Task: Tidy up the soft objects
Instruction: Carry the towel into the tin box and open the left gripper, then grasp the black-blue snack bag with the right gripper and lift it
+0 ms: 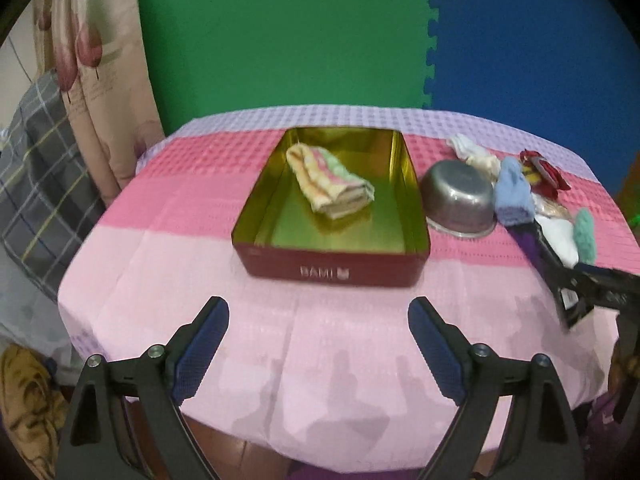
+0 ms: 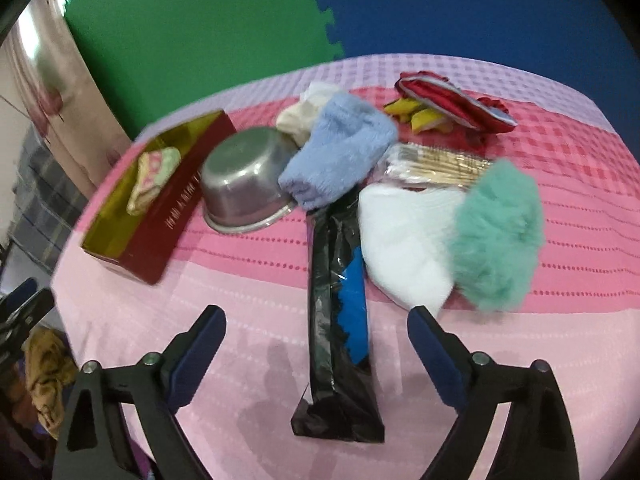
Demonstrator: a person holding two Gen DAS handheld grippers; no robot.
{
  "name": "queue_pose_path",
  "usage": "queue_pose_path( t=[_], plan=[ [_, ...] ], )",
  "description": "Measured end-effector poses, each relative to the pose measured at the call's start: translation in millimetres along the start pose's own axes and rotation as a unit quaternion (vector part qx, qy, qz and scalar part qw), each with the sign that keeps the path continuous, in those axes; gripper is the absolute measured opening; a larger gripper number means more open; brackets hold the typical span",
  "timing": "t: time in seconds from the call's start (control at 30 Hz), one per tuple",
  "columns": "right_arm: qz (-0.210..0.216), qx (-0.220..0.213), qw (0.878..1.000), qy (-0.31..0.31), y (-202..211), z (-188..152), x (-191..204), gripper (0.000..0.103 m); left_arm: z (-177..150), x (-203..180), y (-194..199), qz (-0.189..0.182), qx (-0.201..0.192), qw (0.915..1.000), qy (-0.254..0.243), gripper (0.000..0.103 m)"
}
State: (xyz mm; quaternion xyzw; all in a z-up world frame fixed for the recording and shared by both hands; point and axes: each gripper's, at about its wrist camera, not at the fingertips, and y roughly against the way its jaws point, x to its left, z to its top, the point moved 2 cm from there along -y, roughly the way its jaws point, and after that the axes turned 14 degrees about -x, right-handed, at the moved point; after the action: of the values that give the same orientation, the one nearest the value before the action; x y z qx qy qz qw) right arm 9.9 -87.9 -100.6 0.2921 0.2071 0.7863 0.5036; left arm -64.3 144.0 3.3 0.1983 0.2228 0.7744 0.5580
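A red tin box (image 1: 332, 268) with a gold inside sits mid-table and holds a folded pastel cloth (image 1: 330, 182); both also show in the right wrist view, the box (image 2: 160, 216) and the cloth (image 2: 152, 178). To its right lie a blue fluffy cloth (image 2: 340, 152), a white cloth (image 2: 404, 240), a teal fluffy cloth (image 2: 496, 236), a cream cloth (image 2: 300, 116) and a red cloth (image 2: 452, 104). My left gripper (image 1: 318, 344) is open and empty, in front of the box. My right gripper (image 2: 316, 350) is open over a black packet (image 2: 340, 332), not touching it.
An upturned steel bowl (image 2: 244, 184) stands between the box and the blue cloth. A clear pack of wooden sticks (image 2: 436, 166) and yellow items (image 2: 412, 114) lie among the cloths. A pink cloth covers the table (image 1: 200, 280). Foam mats form the back wall.
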Motion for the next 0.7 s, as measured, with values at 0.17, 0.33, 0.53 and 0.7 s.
queue_pose_path(
  t=[0.17,0.33,0.53,0.7],
  plan=[
    [-0.020,0.028,0.999,0.022,-15.4,-0.2,6.2,0.084,-11.2,1.7,-7.2,-0.005,0.017,0.9998,0.000,0.089],
    [-0.063,0.042,0.996,0.048,-24.8,-3.7,7.6,0.027,-15.8,4.4,-10.2,-0.010,0.020,0.9997,0.003,0.089],
    [-0.062,0.025,0.996,0.057,-10.9,-1.1,14.5,0.025,-18.1,4.9,-11.3,-0.016,0.023,0.9996,0.007,0.089],
    [-0.043,-0.002,0.997,0.067,12.0,11.9,30.5,0.024,-17.5,1.6,-7.9,-0.017,0.014,0.9998,-0.003,0.089]
  ],
)
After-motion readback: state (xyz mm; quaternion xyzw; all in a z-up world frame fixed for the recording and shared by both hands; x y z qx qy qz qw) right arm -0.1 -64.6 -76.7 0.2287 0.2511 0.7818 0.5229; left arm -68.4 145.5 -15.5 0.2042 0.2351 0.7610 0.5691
